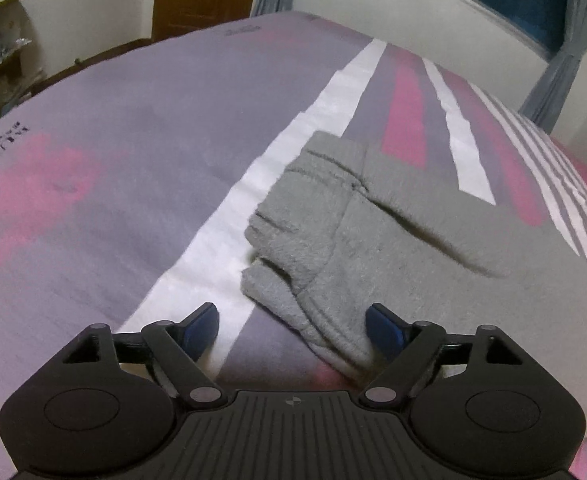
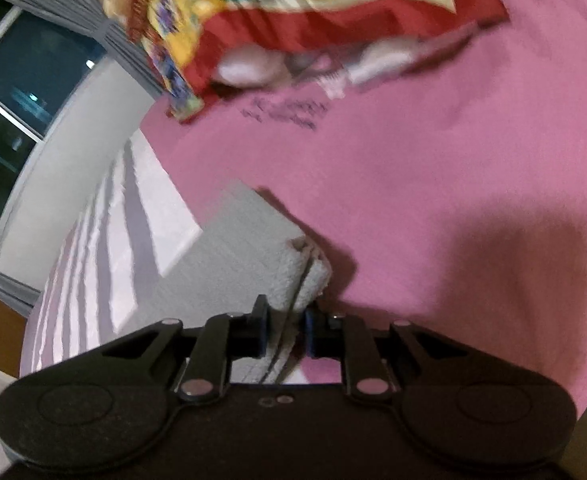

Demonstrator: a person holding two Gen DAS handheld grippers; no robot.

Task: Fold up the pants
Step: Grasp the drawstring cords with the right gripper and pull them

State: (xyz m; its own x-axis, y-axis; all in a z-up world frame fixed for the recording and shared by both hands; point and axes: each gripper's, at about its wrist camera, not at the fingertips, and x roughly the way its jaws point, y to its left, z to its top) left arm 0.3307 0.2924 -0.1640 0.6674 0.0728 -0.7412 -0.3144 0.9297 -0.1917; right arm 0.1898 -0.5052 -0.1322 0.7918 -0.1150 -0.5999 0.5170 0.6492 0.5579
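Fuzzy grey pants (image 1: 373, 216) lie folded on a striped pink-and-grey bed (image 1: 133, 140); its dark printed lettering is unreadable. Left tongs (image 1: 293, 330) are spread. Right tongs (image 2: 285, 334) pinch the pants' hem.

Grey pants (image 1: 373, 220), pink-grey-white striped bedsheet (image 1: 133, 140)

Patterned blanket (image 2: 293, 12) blurred, cut off at top.

The left claw (image 1: 293, 326) is pointing downward with its jaws standing wide apart, gripping nothing; the right claw (image 2: 285, 334) is clamping its jaws nearly together on fabric.
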